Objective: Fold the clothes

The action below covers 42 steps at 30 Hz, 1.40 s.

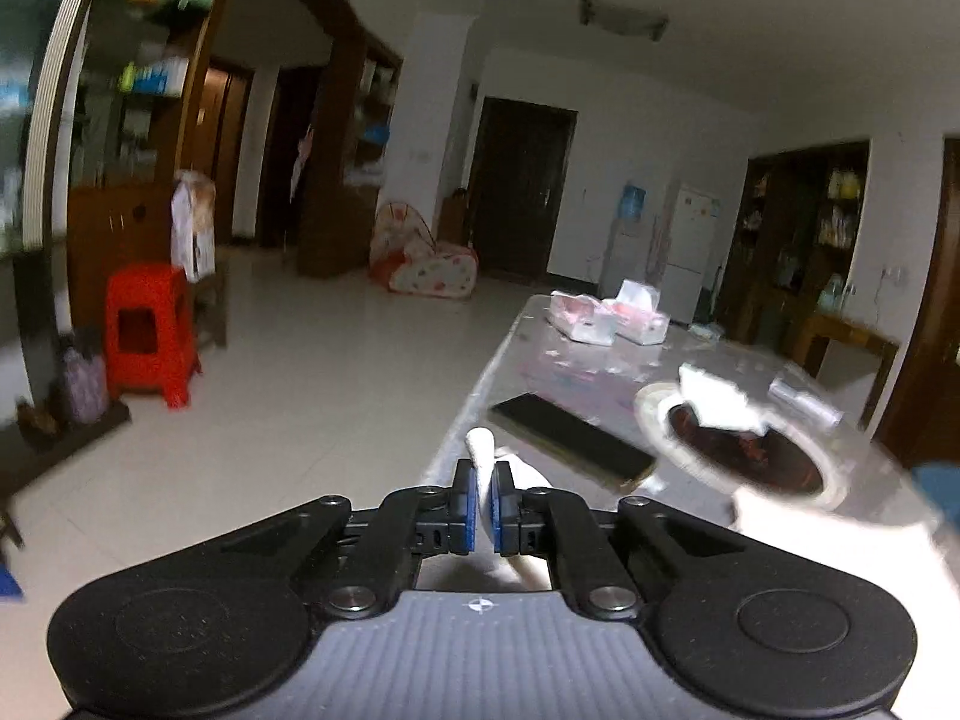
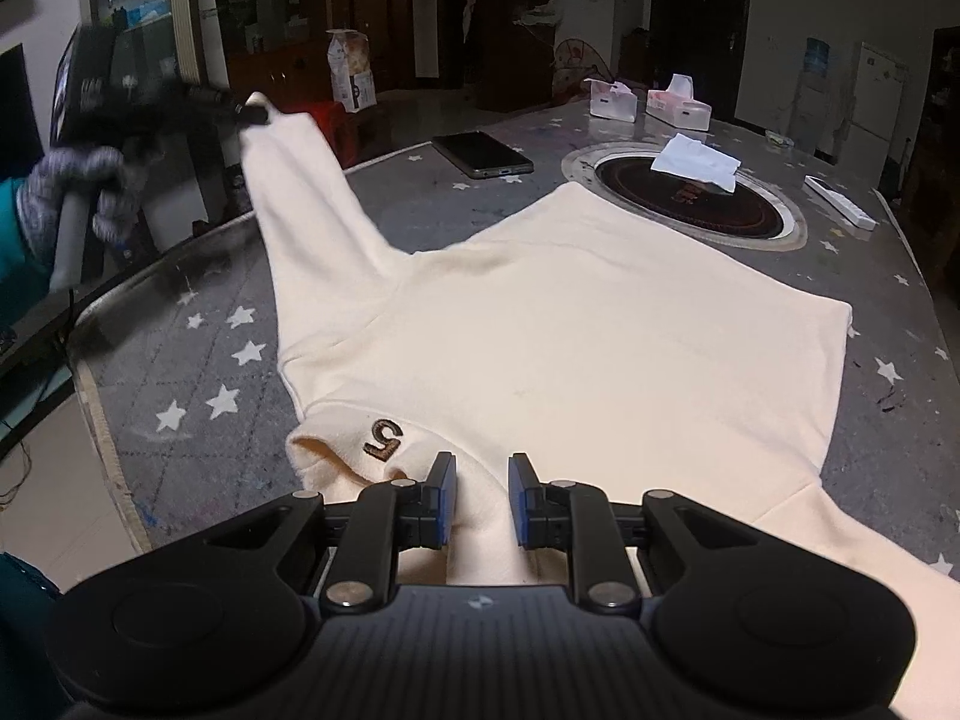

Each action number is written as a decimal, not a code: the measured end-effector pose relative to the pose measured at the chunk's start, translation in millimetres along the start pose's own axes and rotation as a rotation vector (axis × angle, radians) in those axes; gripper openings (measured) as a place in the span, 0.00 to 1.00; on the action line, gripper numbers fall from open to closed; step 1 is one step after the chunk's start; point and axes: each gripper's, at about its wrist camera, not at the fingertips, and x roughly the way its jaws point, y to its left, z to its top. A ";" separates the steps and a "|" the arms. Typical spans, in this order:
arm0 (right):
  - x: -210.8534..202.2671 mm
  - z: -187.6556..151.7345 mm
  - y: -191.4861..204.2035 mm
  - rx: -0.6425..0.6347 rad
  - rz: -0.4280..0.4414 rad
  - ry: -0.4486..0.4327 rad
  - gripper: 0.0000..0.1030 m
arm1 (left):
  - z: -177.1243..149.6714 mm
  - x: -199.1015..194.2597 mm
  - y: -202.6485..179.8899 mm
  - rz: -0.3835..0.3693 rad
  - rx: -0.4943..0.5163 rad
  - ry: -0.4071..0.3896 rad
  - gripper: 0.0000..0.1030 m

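Sweater (image 2: pixel 570 330) lies flat across the worktop (image 2: pixel 198 360). Your left claw (image 1: pixel 483 501) pinches its sleeve (image 2: pixel 300 180), lifted past the left edge, likely for folding. Your right claw (image 2: pixel 482 501) hangs apart over the near edge.

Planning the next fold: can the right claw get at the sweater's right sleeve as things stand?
Probably yes. The right claw is open and holds nothing, low over the cream sweater, and the right sleeve lies flat on the table just beside it with nothing on top. The left claw is busy holding the other sleeve up.
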 end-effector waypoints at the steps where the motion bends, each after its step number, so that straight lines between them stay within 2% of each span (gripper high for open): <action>1: -0.6 0.5 -0.2 -0.001 0.004 -0.002 0.18 | -6.8 0.9 3.8 0.021 0.023 0.018 0.07; 5: 1.2 4.9 0.9 -0.013 0.016 -0.006 0.18 | -37.4 24.7 18.3 0.162 0.063 0.168 0.11; 8: 1.8 9.8 3.6 -0.018 0.029 -0.020 0.18 | -43.0 26.4 19.2 0.200 0.047 0.188 0.11; 10: 3.6 11.8 6.2 -0.018 0.044 -0.023 0.18 | -39.4 22.3 13.7 0.215 0.048 0.169 0.11; 13: 12.2 9.6 12.4 -0.026 0.077 0.002 0.18 | -30.4 12.6 0.7 0.198 0.051 0.147 0.11; 16: 18.5 5.7 20.8 -0.050 0.106 0.029 0.18 | -26.0 2.1 -18.9 0.061 0.020 0.176 0.11; 20: 16.6 5.4 27.1 -0.072 0.115 0.029 0.18 | -41.8 -10.5 -67.9 -0.171 0.095 0.241 0.12; 22: 15.7 5.1 26.0 -0.069 0.114 0.032 0.18 | -51.6 -14.1 -88.0 -0.255 0.144 0.255 0.12; 25: 12.7 4.0 24.6 -0.067 0.112 0.033 0.18 | -63.8 -15.8 -107.9 -0.324 0.202 0.278 0.12; 26: 11.8 3.6 24.5 -0.067 0.112 0.031 0.18 | -68.2 -13.9 -113.4 -0.340 0.208 0.307 0.12; 31: 8.4 3.7 22.0 -0.061 0.105 0.021 0.18 | -71.8 -18.4 -123.2 -0.330 0.174 0.390 0.12; 34: 7.3 4.4 19.9 -0.057 0.101 0.014 0.18 | -68.1 -25.4 -121.3 -0.329 0.086 0.481 0.12; 37: 7.0 5.1 17.1 -0.046 0.091 0.008 0.18 | -62.6 -26.2 -109.5 -0.377 -0.020 0.554 0.12; 39: 5.6 5.3 14.7 -0.037 0.084 0.003 0.18 | -57.0 -25.9 -96.5 -0.323 -0.052 0.517 0.12; 42: 3.5 5.7 11.2 -0.025 0.073 -0.004 0.19 | -45.3 -21.1 -72.4 -0.151 -0.086 0.424 0.18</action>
